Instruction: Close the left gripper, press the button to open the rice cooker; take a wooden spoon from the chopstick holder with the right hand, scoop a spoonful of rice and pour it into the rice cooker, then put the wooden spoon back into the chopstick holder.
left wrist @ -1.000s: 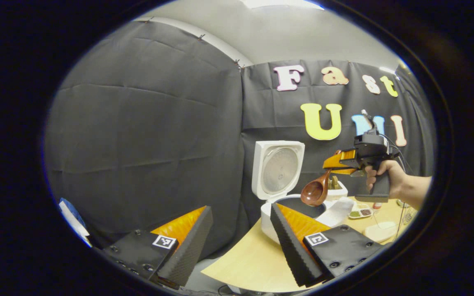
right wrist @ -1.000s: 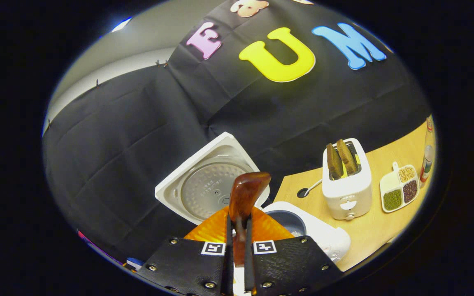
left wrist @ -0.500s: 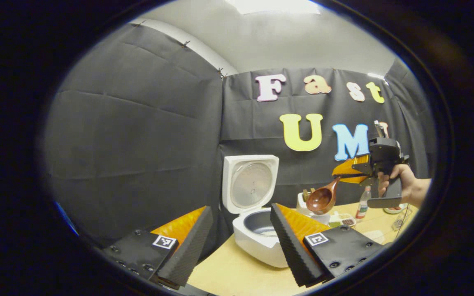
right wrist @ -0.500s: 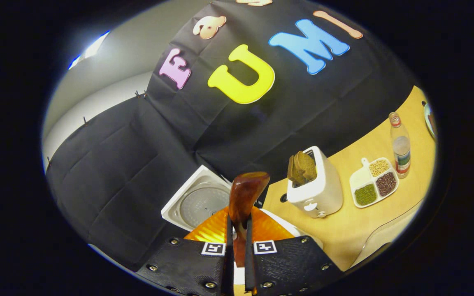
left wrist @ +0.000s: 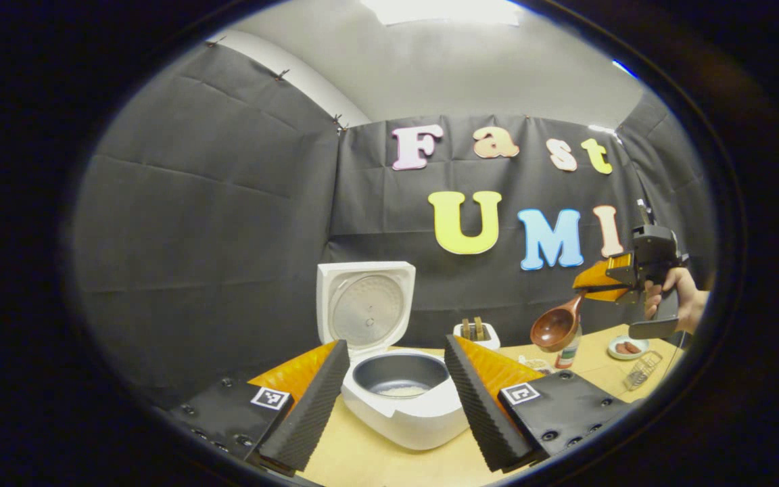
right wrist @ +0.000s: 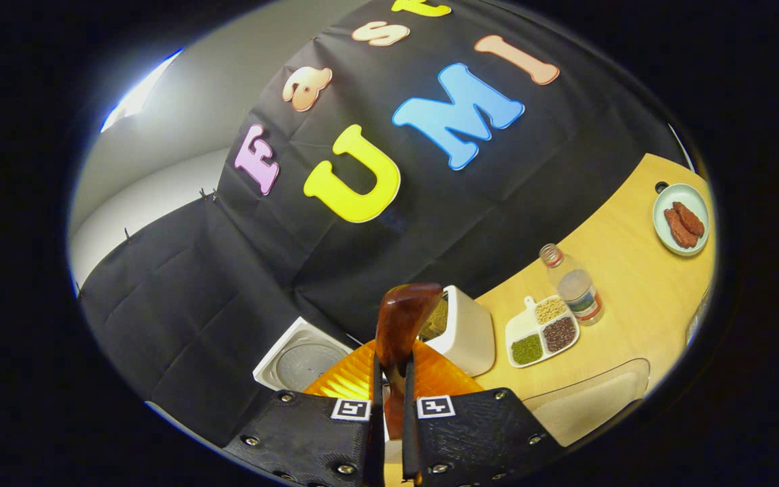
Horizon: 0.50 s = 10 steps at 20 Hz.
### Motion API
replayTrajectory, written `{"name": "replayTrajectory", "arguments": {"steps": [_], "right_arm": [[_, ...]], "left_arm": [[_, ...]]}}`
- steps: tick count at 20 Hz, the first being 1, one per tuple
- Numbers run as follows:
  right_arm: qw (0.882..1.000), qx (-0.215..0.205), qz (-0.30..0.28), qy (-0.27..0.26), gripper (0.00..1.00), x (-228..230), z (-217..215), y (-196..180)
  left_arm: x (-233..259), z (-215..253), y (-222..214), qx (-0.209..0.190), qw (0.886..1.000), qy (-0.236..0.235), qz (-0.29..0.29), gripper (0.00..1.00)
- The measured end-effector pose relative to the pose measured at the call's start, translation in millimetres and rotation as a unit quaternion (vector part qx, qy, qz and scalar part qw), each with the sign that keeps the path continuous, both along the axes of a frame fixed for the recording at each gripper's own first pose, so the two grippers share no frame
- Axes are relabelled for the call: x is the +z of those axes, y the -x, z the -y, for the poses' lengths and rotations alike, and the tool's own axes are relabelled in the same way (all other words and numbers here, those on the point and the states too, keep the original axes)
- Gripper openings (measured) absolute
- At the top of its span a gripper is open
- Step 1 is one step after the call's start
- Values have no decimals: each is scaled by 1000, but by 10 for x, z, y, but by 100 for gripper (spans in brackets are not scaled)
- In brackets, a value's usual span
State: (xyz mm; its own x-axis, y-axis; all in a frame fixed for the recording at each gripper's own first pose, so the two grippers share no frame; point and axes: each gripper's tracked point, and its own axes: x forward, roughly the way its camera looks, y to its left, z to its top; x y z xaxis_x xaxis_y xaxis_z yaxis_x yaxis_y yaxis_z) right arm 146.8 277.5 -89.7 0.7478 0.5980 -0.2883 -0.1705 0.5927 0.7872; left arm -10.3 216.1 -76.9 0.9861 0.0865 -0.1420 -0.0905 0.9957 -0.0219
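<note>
Wooden spoon (right wrist: 399,325) pinched by its handle in the right tool (right wrist: 389,412), up in the air right of the rice cooker (left wrist: 399,399). Cooker lid up, on the counter (left wrist: 376,460). Left tool (left wrist: 389,385) spread wide, empty.

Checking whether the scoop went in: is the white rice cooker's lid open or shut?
Open. The white rice cooker's lid stands upright behind its dark inner pot, with a little rice lying at the bottom.

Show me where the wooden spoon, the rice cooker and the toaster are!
wooden spoon (left wrist: 555,329), left gripper view, on its bowl.
rice cooker (left wrist: 403,412), left gripper view, on its white front wall.
toaster (right wrist: 468,335), right gripper view, on its white side.
</note>
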Motion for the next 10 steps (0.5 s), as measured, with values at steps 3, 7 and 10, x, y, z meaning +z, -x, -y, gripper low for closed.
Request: {"name": "replayTrajectory", "arguments": {"steps": [3, 7, 10], "right_arm": [[1000, -27, 2, 8, 10, -1, 394, -26], [998, -57, 3, 19, 10, -1, 873, -38], [996, -76, 5, 35, 10, -41, 1212, -5]], "left_arm": [[37, 215, -35, -13, 1000, 3, 0, 97], [70, 533, -70, -36, 999, 2, -1, 92], [103, 749, -102, -51, 999, 2, 0, 92]]}}
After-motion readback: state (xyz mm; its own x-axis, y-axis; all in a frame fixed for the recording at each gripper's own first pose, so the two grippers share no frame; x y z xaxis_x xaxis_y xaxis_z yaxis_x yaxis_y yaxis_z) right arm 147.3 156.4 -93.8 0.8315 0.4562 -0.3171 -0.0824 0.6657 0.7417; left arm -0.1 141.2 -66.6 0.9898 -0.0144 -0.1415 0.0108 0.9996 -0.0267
